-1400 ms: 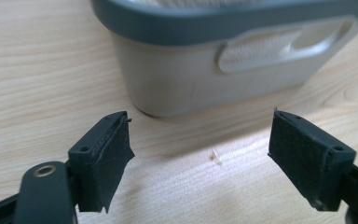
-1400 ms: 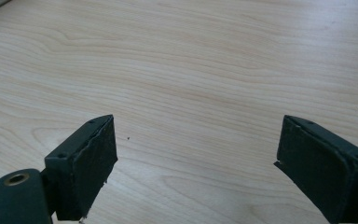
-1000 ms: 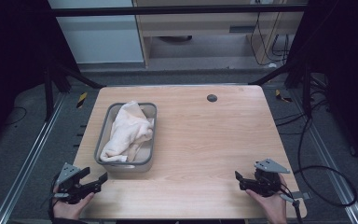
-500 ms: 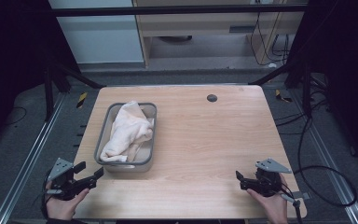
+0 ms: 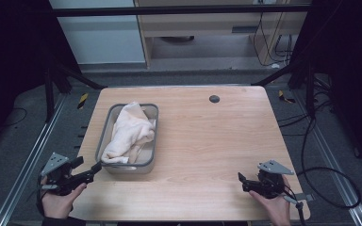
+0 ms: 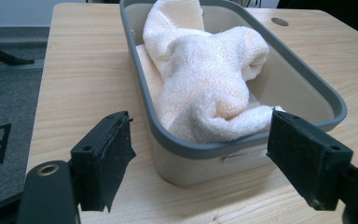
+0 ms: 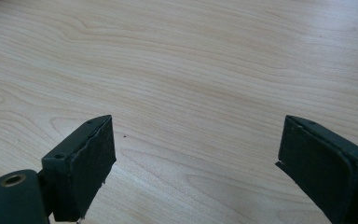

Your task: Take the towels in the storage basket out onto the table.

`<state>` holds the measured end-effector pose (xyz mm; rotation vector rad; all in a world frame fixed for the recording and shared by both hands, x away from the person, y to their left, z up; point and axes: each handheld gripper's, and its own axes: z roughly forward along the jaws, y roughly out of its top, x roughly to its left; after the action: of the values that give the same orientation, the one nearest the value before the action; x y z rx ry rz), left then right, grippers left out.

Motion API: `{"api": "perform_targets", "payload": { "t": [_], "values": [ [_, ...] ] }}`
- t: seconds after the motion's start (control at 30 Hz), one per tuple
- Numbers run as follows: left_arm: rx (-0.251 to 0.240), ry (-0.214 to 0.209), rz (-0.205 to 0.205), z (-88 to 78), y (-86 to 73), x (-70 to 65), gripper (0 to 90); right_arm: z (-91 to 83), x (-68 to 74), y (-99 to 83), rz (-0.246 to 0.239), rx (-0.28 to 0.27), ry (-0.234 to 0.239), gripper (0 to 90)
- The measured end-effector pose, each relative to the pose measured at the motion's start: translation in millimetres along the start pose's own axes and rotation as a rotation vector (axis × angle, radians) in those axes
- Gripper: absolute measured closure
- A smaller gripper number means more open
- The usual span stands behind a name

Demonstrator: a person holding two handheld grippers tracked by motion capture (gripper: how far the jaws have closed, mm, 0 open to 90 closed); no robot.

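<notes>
A grey tub (image 5: 102, 134) stands on the left half of the wooden table (image 5: 207, 141), and a crumpled cream towel (image 5: 127, 132) lies inside it. In the left gripper view the towel (image 6: 205, 79) heaps above the tub's grey rim (image 6: 186, 147). My left gripper (image 5: 87, 172) is open at the table's front left corner, pointing at the tub's near end; its jaws stand wide on either side of that end without touching it. My right gripper (image 5: 242, 181) is open near the front right, low over bare wood, with nothing between its jaws.
A small dark round hole (image 5: 214, 99) sits near the table's far edge. Metal frame rails and black cables (image 5: 320, 165) run along the floor on the right. Yellow-black markers (image 5: 82, 100) lie on the floor left of the table.
My left gripper has drawn back toward the left and off the table's front corner. The right gripper has stayed in place.
</notes>
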<state>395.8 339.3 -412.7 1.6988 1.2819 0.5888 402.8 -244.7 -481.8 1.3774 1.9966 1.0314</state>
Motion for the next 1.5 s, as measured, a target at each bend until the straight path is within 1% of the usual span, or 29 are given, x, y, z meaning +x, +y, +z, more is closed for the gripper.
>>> {"api": "perform_targets", "payload": {
  "t": [0.1, 0.27, 0.37, 0.43, 0.47, 0.57, 0.63, 0.67, 0.73, 0.77, 0.8, 0.83, 1.03, 1.17, 1.3, 1.37, 1.43, 1.5],
  "values": [
    [0.001, -0.012, 0.005, 1.2, 6.2, -1.0, 21.1, 0.1, -0.1, 0.1, 0.001, 0.001, -0.001, 10.8],
    [0.004, -0.019, 0.025, 3.5, 17.3, -2.8, 21.1, 0.5, -0.3, 0.2, -0.007, 0.001, -0.004, 10.8],
    [0.004, -0.024, 0.038, 5.3, 23.2, -4.0, 21.0, -0.5, -0.7, 0.7, -0.002, -0.006, -0.003, 10.8],
    [0.003, -0.029, 0.038, 7.1, 27.1, -4.9, 20.9, -0.4, -1.0, 1.0, -0.006, -0.006, -0.005, 10.8],
    [0.005, -0.031, 0.042, 8.1, 28.9, -5.3, 20.9, -1.1, -0.5, 1.4, 0.005, -0.003, -0.003, 10.8],
    [0.006, -0.040, 0.051, 10.6, 34.3, -7.3, 20.8, -1.3, -1.5, 2.3, -0.001, -0.014, -0.007, 10.8],
    [0.003, -0.047, 0.055, 12.3, 38.2, -8.8, 20.8, -2.2, -1.2, 3.1, 0.012, -0.013, -0.001, 10.8],
    [0.005, -0.049, 0.058, 13.2, 40.0, -9.4, 20.8, -1.7, -2.0, 3.1, 0.003, -0.017, -0.006, 10.8],
    [0.010, -0.051, 0.064, 15.3, 43.8, -11.0, 20.8, -2.1, -1.6, 3.6, 0.009, -0.015, -0.003, 10.8],
    [0.013, -0.053, 0.068, 16.0, 45.4, -11.7, 20.8, -1.6, -2.0, 3.6, 0.000, -0.016, -0.007, 10.8],
    [0.016, -0.055, 0.078, 17.2, 48.2, -12.7, 20.8, -1.5, -1.9, 3.7, -0.001, -0.016, -0.007, 10.8],
    [0.018, -0.057, 0.079, 17.8, 49.7, -13.7, 20.8, -1.3, -1.9, 3.9, -0.003, -0.016, -0.007, 10.8],
    [0.042, -0.066, 0.108, 24.0, 61.5, -19.4, 21.3, -1.4, -1.7, 4.2, 0.001, -0.012, -0.005, 10.9],
    [0.074, -0.074, 0.131, 28.1, 69.5, -21.5, 21.4, -1.1, -1.7, 4.2, 0.001, -0.009, -0.004, 10.9],
    [0.093, -0.093, 0.136, 31.7, 78.8, -21.8, 21.4, -0.5, -2.2, 4.2, -0.008, -0.011, -0.007, 11.2],
    [0.108, -0.089, 0.144, 34.5, 83.0, -21.7, 21.5, -0.6, -2.4, 4.3, -0.006, -0.011, -0.008, 11.3],
    [0.118, -0.093, 0.142, 38.2, 86.3, -21.7, 21.5, -0.6, -2.5, 4.3, -0.007, -0.011, -0.006, 11.3],
    [0.132, -0.092, 0.152, 42.4, 89.4, -22.8, 21.6, -0.4, -2.4, 4.4, -0.006, -0.008, -0.004, 11.4]
  ]
}}
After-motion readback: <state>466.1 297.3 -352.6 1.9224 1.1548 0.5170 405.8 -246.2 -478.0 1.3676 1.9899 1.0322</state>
